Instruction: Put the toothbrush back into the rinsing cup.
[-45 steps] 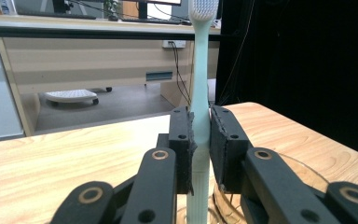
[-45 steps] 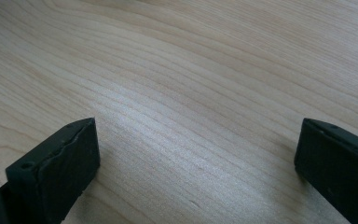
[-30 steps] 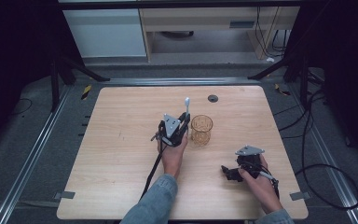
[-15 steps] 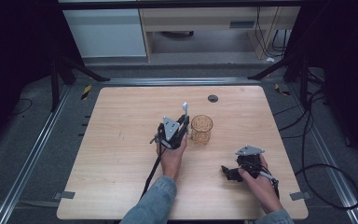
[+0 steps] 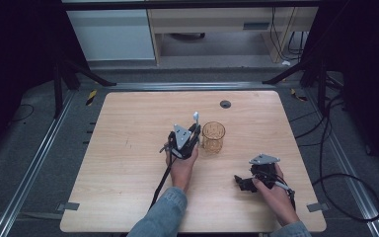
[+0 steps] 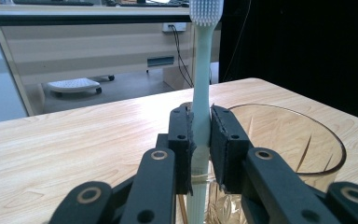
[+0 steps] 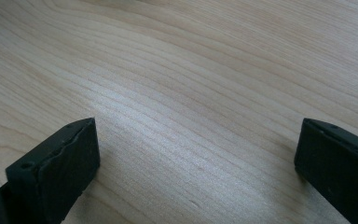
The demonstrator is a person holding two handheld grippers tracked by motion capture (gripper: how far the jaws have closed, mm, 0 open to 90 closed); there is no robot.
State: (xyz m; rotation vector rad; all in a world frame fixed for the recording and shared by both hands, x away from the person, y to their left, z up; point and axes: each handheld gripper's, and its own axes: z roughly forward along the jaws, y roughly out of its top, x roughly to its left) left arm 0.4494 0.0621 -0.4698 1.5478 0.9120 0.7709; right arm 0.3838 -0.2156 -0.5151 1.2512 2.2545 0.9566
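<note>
The toothbrush (image 6: 200, 93) is pale mint-green plastic, w/ a slim straight handle and a small head of white bristles at the top. It stands upright in the left gripper view, bristle head at the upper edge of the frame. The lower handle has fine ribs where it comes out under the jaws. The left gripper (image 6: 200, 144) is clenched on the handle, approx. at its lower-middle part; both black pads press flat against it, one on each side.

In the high view the left gripper (image 5: 192, 132) is near the table's (image 5: 128, 123) centre, and the toothbrush (image 5: 196, 117) rises above it w/ the head pointing away from the person. Just beside it, on the right, stands the glass cup (image 5: 213, 137): clear, amber-tinted, w/ cut lines in the wall, upright. In the left gripper view the cup (image 6: 303, 144) is just behind and to the right of the jaws; whether the handle touches the rim, I cannot tell.

The right gripper (image 5: 244, 181) rests low on the table near the front right, well apart from the cup. In the right gripper view its jaws stand wide apart, released, w/ bare wood (image 7: 191, 93) between them.
</note>
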